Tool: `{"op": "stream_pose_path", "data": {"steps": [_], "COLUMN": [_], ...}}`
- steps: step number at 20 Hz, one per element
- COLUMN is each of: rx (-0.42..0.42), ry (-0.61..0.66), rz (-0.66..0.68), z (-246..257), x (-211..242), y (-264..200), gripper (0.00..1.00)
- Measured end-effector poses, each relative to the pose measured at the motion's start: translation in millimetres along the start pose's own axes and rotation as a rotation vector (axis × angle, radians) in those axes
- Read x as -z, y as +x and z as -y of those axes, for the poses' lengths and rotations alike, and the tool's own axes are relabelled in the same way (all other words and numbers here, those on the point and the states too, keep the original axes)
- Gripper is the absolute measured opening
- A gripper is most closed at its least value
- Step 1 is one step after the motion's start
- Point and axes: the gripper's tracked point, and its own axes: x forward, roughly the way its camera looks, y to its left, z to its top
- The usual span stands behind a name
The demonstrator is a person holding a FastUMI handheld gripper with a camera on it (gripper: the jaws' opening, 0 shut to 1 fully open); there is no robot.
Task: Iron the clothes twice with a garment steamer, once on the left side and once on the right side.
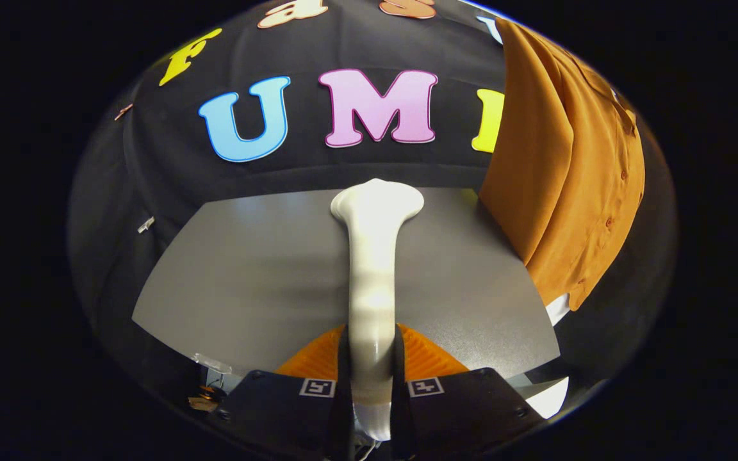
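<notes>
Hand-held gripper [372, 378] clamping steamer [374, 256], shirt [567, 166] beyond, rightward

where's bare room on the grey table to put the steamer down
The grey table is bare beside the steamer held between the tool's fingers, out to the black booth wall. On the other side a narrower bare strip runs up to the hanging orange shirt; it gets crowded there where the shirt's hem overhangs the table corner.

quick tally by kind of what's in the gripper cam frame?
Garment steamer, white, handle clamped between the gripper fingers: 1
Shirt, orange-brown, buttoned, hanging beyond the fingers to the right: 1
Table, grey top: 1
Total: 3
</notes>
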Motion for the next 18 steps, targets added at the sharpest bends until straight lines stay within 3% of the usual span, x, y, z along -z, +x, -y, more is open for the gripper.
{"op": "stream_pose_path", "data": {"steps": [4,13,18], "rx": [-0.016,-0.062,-0.006], "ry": [-0.002,0.037,0.034], "rz": [0.111,0.488,0.696], "z": [1,42,97], "x": [-13,-79,-116], "y": [-19,-133,-192], "gripper": [0.26,0.25,0.25]}}
